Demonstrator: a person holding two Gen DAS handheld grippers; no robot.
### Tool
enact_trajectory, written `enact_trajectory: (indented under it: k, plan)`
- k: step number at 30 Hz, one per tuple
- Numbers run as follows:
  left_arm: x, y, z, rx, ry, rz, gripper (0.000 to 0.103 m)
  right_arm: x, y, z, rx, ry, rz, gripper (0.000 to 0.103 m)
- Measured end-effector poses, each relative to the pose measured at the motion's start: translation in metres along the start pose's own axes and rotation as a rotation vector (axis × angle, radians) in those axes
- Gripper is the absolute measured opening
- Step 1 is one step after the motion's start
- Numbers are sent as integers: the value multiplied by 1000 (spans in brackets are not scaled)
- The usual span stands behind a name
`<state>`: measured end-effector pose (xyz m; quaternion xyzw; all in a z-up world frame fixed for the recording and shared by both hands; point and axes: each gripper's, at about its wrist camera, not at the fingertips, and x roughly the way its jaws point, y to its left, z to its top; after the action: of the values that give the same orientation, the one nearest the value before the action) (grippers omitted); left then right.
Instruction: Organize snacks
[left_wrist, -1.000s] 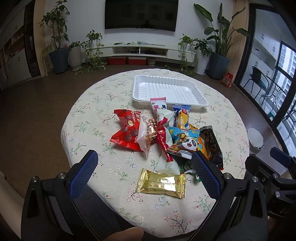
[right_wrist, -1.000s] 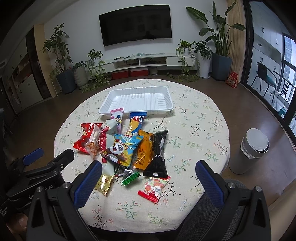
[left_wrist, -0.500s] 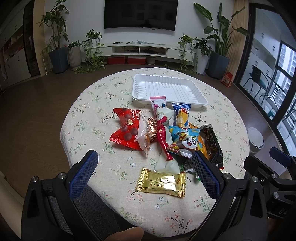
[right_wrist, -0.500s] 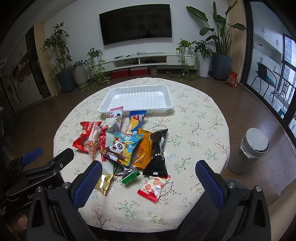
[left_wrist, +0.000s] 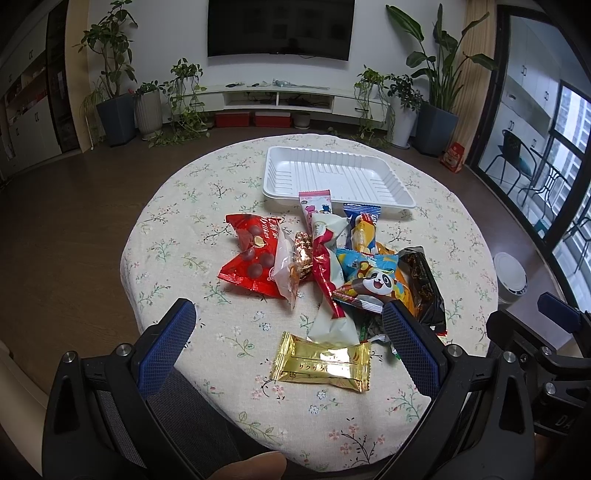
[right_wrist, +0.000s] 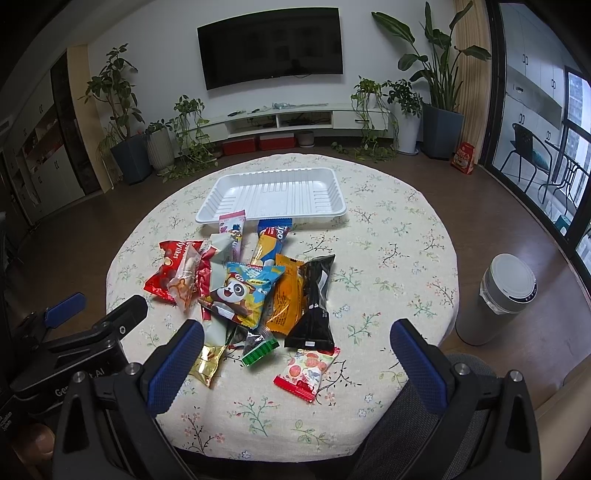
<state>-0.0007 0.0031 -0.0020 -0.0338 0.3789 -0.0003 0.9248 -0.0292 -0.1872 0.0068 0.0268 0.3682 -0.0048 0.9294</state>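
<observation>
Both grippers, left gripper (left_wrist: 288, 332) and right gripper (right_wrist: 295, 350), are hovering with jaws apart, empty; the overlapping foil snack packets (right_wrist: 243, 288) are risking a double pickup short of the white ribbed plastic tray (right_wrist: 273, 195).

Both wrist views overlook the same snack pile (left_wrist: 332, 266) from the near table (right_wrist: 388, 229) edge.

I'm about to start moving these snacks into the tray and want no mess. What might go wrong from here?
The snacks overlap: lifting the panda packet may drag the orange packet along. The flat gold packet may slip from the jaws. The light tray might slide if bumped.
</observation>
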Motion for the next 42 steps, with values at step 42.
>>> enact_trajectory:
  k: [42]
  plan:
    - [74, 68, 18, 23, 177, -51, 103, 33, -65, 12, 118, -38, 120, 103]
